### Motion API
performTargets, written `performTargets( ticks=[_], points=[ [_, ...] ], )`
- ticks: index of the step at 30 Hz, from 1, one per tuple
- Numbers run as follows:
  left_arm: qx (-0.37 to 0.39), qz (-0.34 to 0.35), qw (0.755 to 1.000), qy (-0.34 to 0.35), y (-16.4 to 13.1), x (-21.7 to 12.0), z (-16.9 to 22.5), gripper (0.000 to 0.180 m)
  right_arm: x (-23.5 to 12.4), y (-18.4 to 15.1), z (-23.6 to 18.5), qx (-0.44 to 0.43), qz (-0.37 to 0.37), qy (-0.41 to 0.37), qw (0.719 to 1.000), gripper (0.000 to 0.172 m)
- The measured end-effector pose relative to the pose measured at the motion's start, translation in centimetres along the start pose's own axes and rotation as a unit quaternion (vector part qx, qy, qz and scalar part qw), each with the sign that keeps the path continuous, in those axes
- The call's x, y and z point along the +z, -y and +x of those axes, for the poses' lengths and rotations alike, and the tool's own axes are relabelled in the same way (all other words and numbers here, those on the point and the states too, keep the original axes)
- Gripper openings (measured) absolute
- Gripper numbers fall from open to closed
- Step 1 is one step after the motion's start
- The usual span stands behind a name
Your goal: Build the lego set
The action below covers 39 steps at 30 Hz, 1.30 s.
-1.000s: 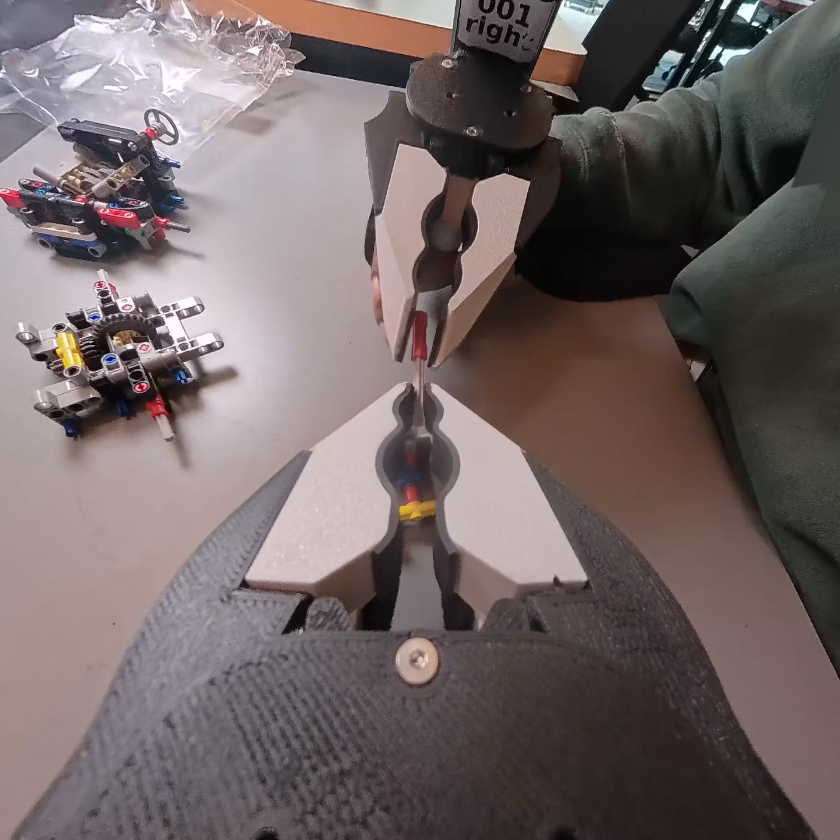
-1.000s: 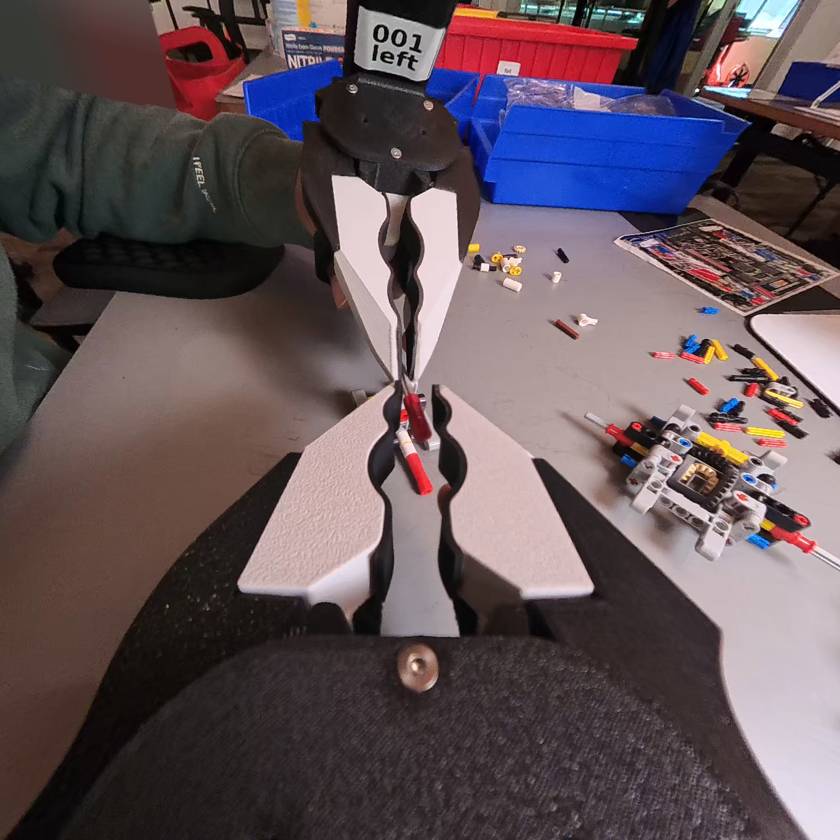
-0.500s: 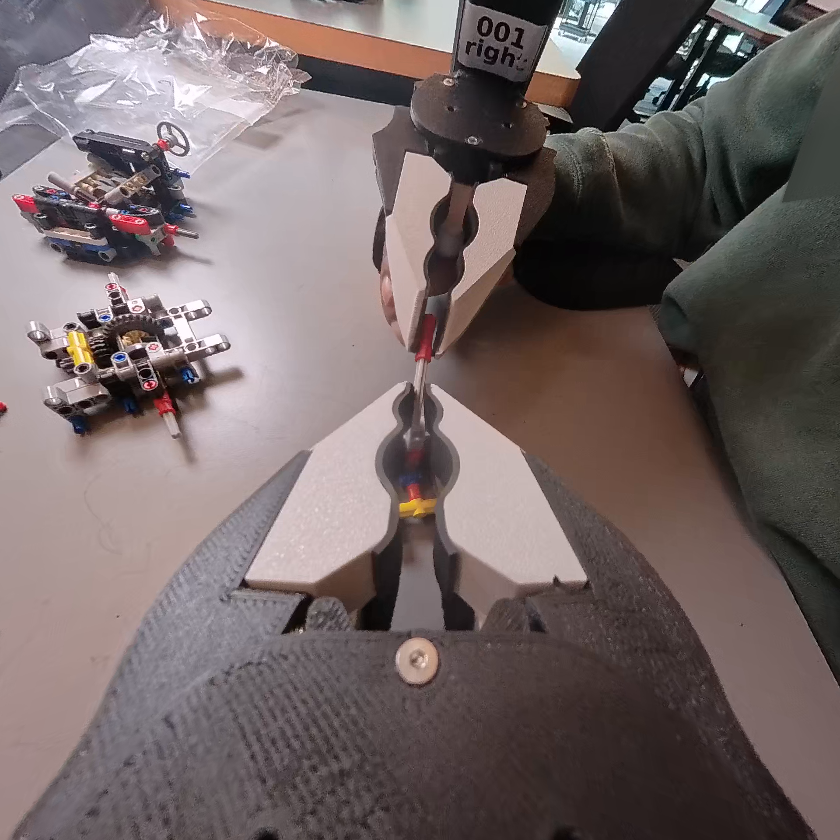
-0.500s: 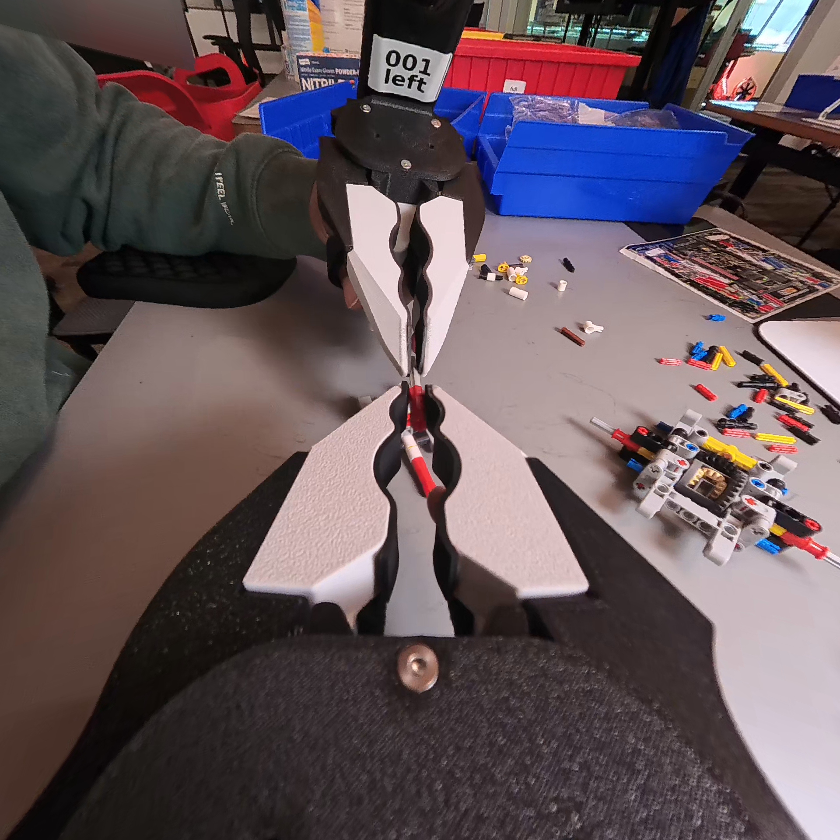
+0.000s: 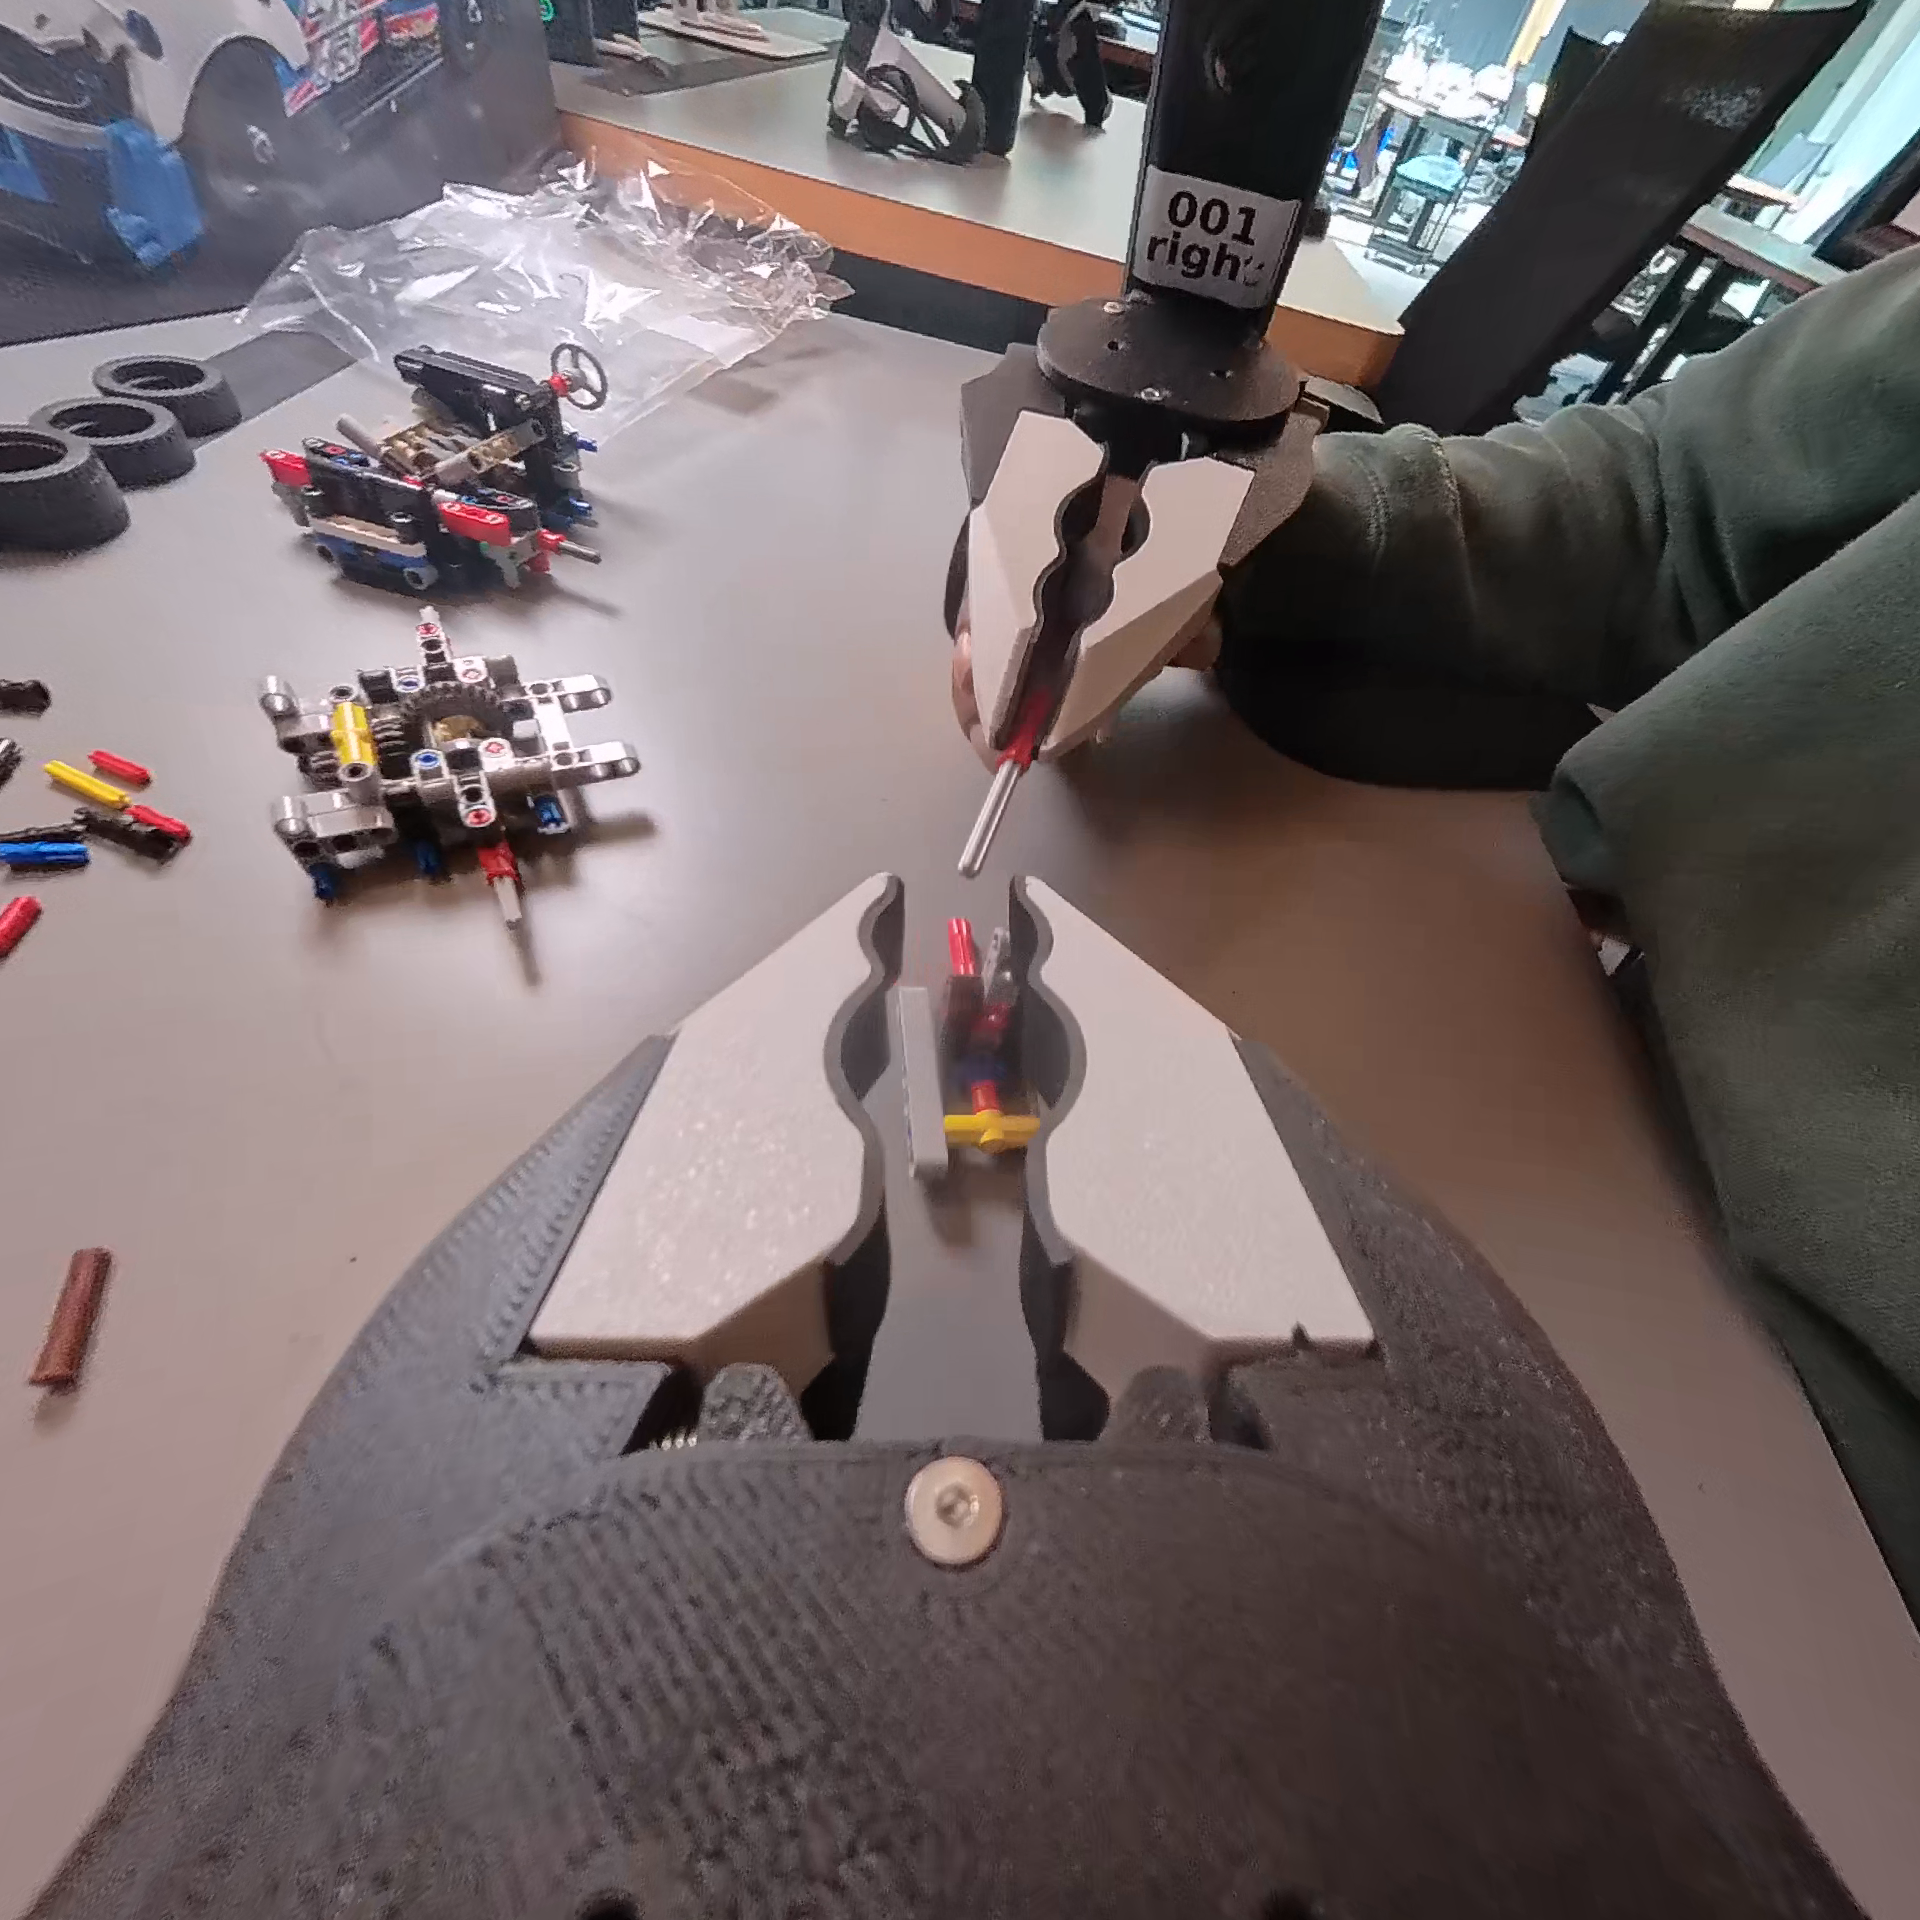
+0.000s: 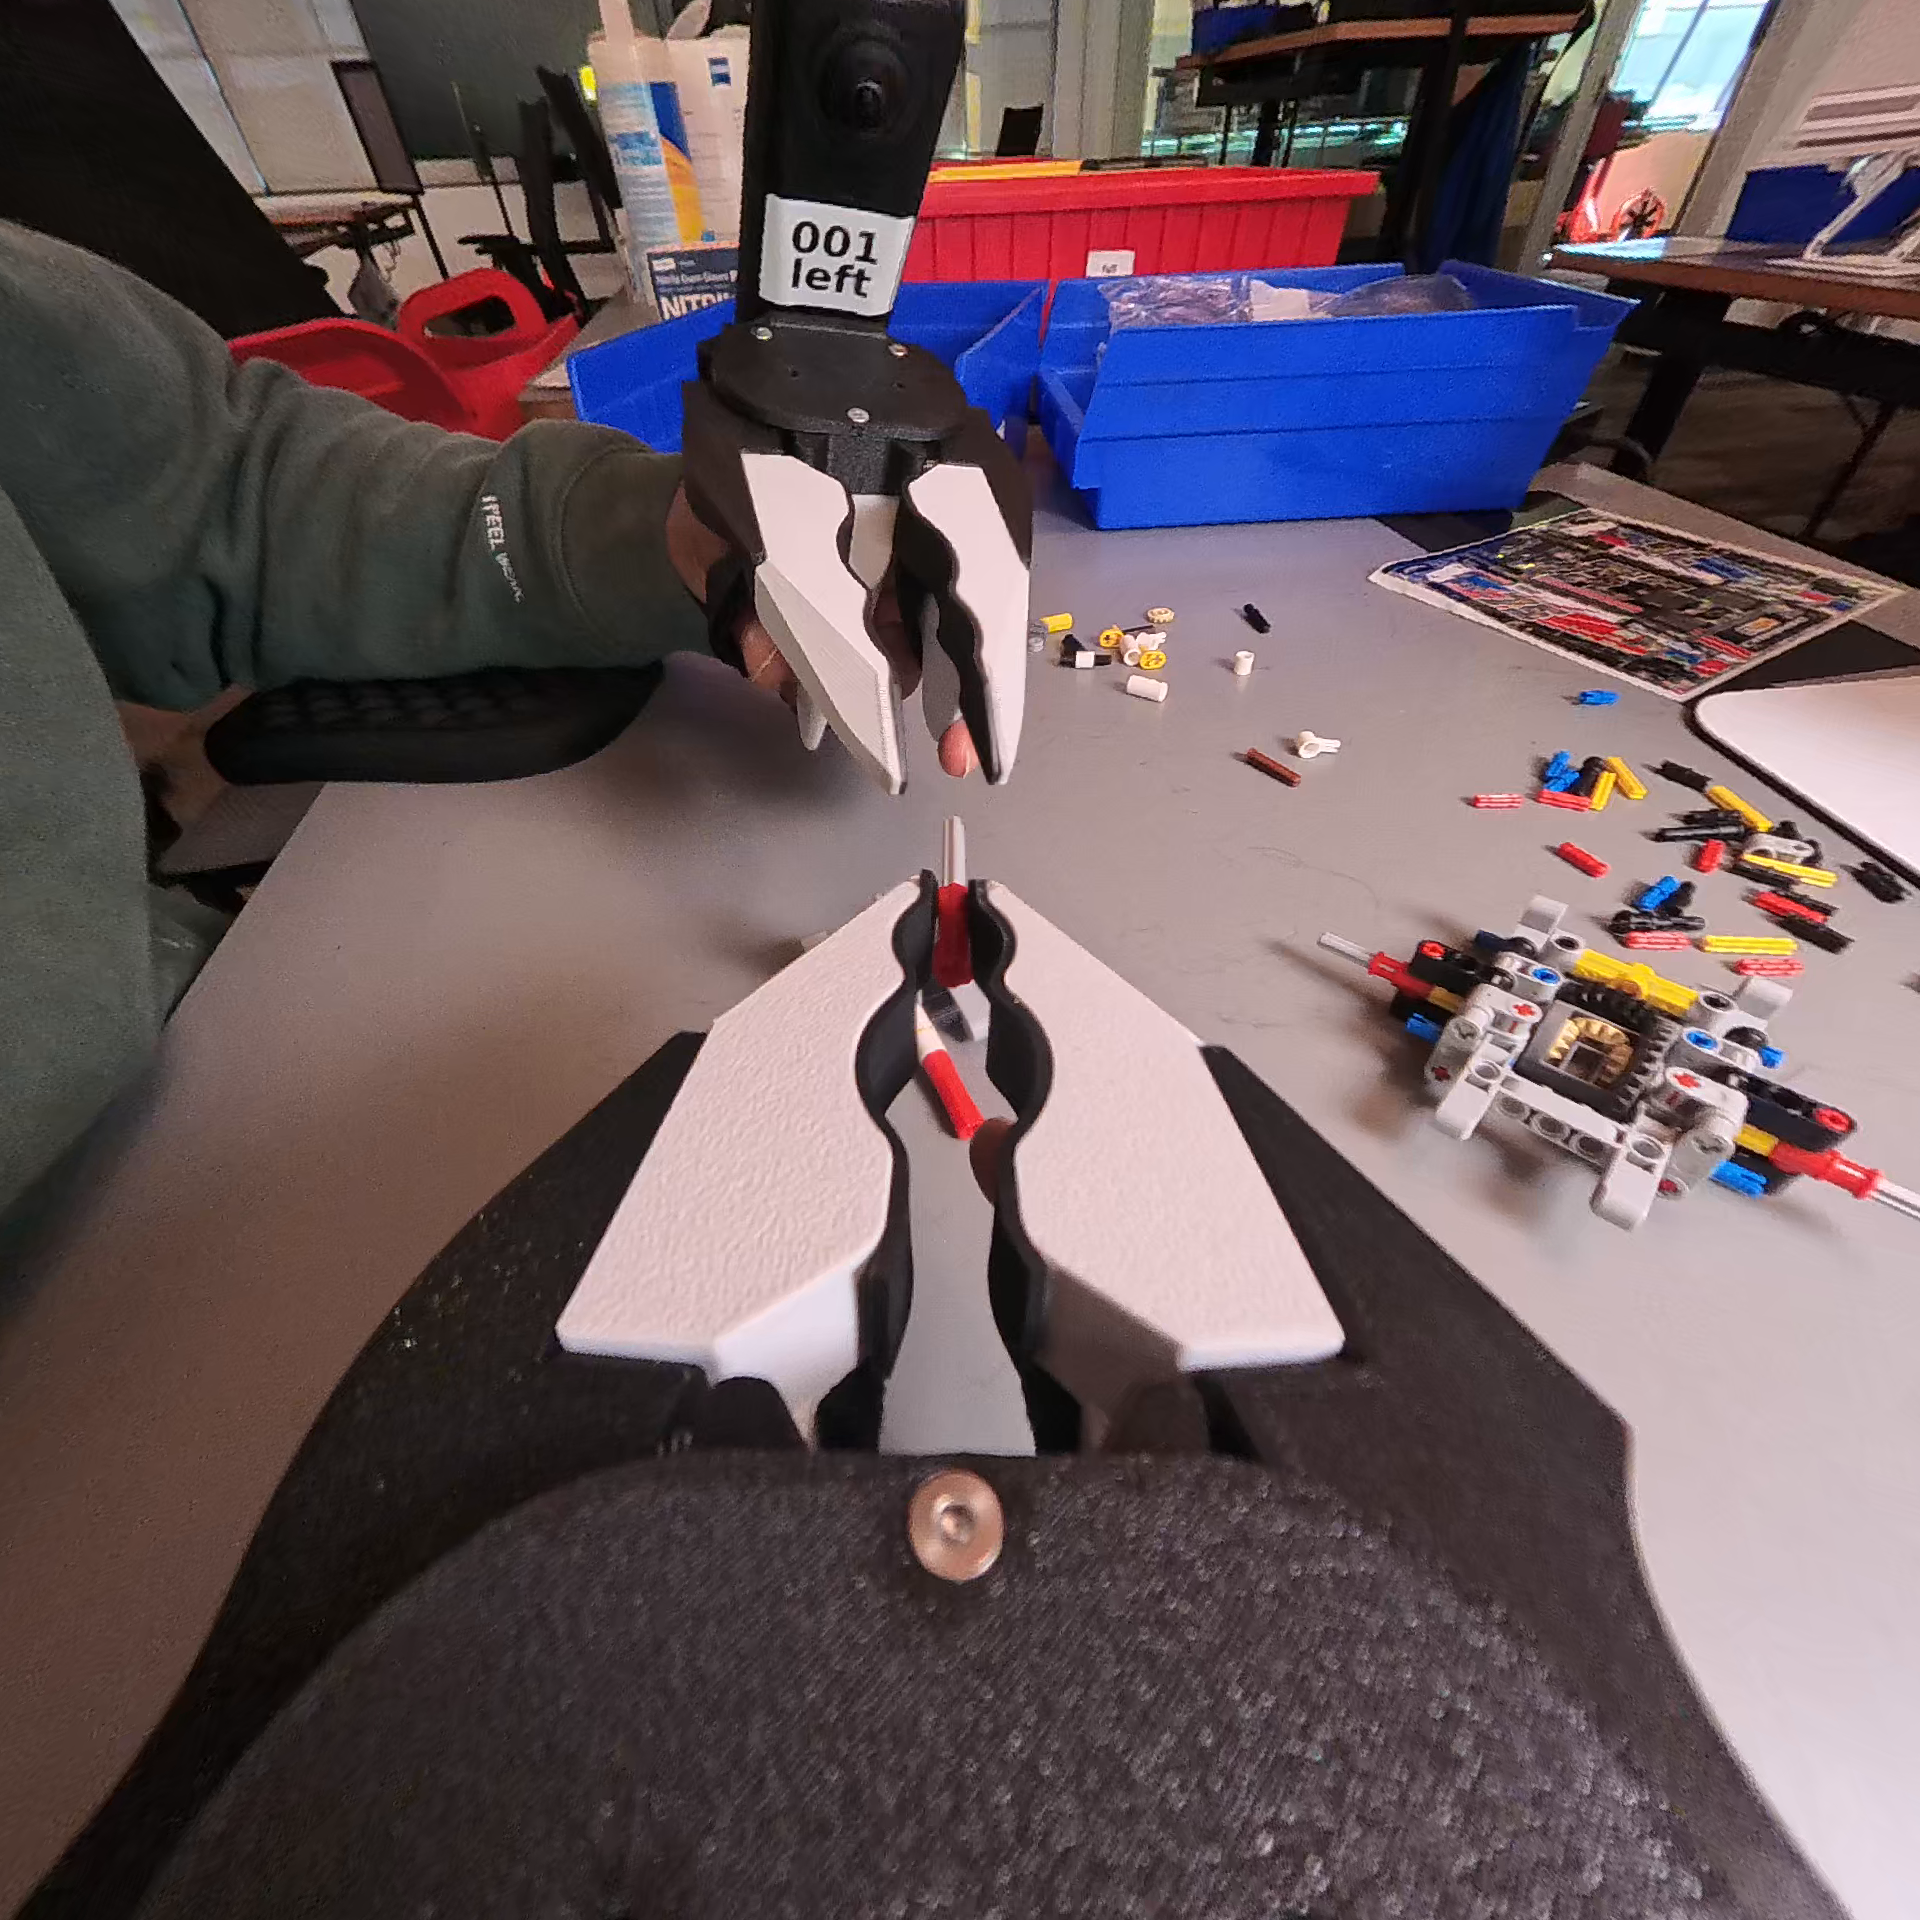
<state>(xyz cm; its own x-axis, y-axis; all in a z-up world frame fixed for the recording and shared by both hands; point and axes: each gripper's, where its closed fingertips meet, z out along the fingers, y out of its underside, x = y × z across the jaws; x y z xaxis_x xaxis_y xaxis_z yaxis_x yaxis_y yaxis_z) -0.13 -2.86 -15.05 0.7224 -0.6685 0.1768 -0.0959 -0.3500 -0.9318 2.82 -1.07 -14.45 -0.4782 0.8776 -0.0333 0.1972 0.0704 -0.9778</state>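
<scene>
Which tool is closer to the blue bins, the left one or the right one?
Left. The left tool hangs open between the blue bins and the right tool, which is shut on a red-and-grey axle and is farther from them.

A grey table (image 6: 1195,862) fills the lower part of both views. In the right wrist view, blue bins (image 6: 1320,416) and a red bin (image 6: 1143,223) stand along its far edge at upper centre, with bright windows (image 6: 1662,42) at upper right. In the left wrist view, a wood-edged table (image 5: 935,223) crosses the top, dark chairs (image 5: 1621,187) at upper right.
</scene>
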Motion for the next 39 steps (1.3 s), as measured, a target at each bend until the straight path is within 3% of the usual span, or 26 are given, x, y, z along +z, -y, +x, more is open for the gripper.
performTargets(
  ticks=[25,30,35,39],
  points=[
    [0.042,-0.176,0.983,-0.002,-6.4,0.7,0.4,0.063,-1.0,-0.3,2.4,0.038,0.006,-0.056,0.998,0.004],
    [0.079,-0.199,0.977,0.013,-7.0,0.9,0.4,0.059,-1.1,-0.3,2.6,0.042,0.005,-0.063,0.997,0.004],
    [0.105,-0.208,0.972,0.022,-7.2,0.8,0.2,0.042,-1.1,-0.4,2.8,0.043,0.003,-0.067,0.997,0.004],
    [0.118,-0.207,0.971,0.021,-7.2,0.8,0.2,0.041,-1.1,-0.4,2.9,0.045,0.003,-0.07,0.997,0.004]
  ],
)
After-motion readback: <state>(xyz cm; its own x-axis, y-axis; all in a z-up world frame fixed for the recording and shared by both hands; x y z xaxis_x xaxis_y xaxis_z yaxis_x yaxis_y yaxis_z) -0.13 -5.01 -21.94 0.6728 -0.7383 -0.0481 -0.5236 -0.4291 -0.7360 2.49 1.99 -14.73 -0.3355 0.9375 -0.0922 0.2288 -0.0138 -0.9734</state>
